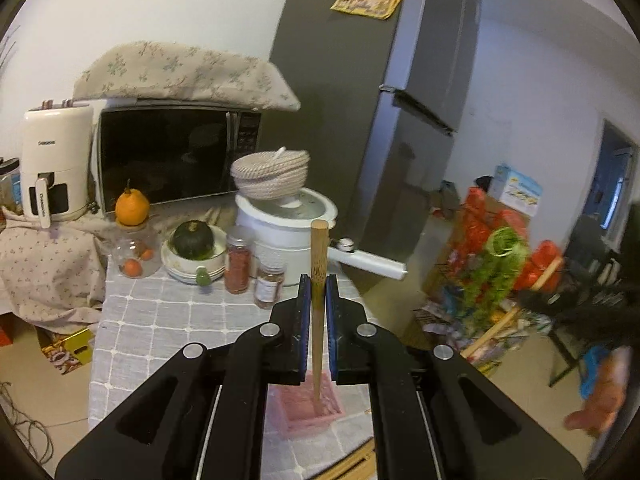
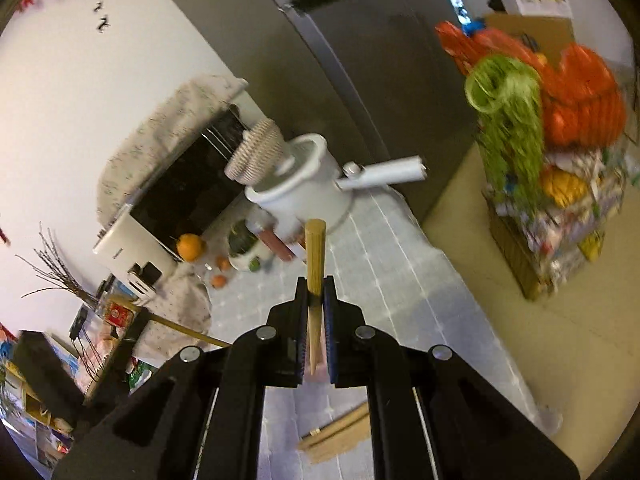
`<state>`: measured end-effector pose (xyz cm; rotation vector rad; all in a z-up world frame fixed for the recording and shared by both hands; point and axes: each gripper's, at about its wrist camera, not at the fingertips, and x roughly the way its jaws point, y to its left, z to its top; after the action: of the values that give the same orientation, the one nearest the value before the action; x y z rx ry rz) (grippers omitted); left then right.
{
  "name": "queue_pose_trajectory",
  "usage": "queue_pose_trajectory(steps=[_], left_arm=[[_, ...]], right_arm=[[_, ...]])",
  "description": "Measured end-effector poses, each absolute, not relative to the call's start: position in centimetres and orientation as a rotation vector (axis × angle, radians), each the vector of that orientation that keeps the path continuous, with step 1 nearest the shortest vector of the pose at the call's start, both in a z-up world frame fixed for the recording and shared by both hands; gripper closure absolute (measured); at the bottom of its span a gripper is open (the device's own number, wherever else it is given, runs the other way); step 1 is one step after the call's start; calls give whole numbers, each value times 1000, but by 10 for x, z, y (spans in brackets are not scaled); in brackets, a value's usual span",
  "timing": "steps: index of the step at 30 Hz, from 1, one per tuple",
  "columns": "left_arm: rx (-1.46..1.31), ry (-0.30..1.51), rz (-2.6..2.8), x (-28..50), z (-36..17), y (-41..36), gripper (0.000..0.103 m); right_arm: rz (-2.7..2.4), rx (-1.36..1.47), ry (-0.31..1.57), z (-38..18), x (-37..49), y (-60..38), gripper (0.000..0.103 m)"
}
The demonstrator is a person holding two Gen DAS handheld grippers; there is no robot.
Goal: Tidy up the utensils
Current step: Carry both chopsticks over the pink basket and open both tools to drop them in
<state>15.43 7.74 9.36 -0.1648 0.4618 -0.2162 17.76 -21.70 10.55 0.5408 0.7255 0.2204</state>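
Each hand-held gripper has its jaws narrowed onto one chopstick. In the left hand-held gripper (image 1: 318, 304) the chopstick (image 1: 318, 280) stands almost upright, its blunt end above the jaws and its thin end reaching down into the pink holder (image 1: 308, 410) on the worktop (image 1: 160, 320) directly below. Its long axis runs vertically and lines up with the holder's opening, so the left hand is the nearer one to a drop; a straight lowering looks like all it needs.

The right hand-held gripper (image 2: 316, 308) pinches a second chopstick (image 2: 315, 256), blunt end up and leaning slightly. A sliver of pink shows between its jaws, but I cannot tell how it stands to the holder. More wooden sticks (image 2: 336, 436) lie flat on the worktop beneath, pointing diagonally, not yet sorted.
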Motion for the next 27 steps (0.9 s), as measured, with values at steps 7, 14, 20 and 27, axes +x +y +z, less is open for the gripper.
queue_pose_trajectory(steps=[7, 14, 20, 27], left_arm=[[-188, 575, -195, 188, 46, 78, 95], [-262, 500, -189, 165, 64, 98, 79], [-337, 423, -130, 137, 87, 122, 61], [-376, 494, -72, 139, 65, 134, 61]], right_arm=[[242, 475, 721, 102, 205, -187, 95], [262, 422, 747, 83, 222, -165, 95], [276, 370, 764, 65, 235, -145, 95], [292, 336, 792, 35, 249, -125, 95]])
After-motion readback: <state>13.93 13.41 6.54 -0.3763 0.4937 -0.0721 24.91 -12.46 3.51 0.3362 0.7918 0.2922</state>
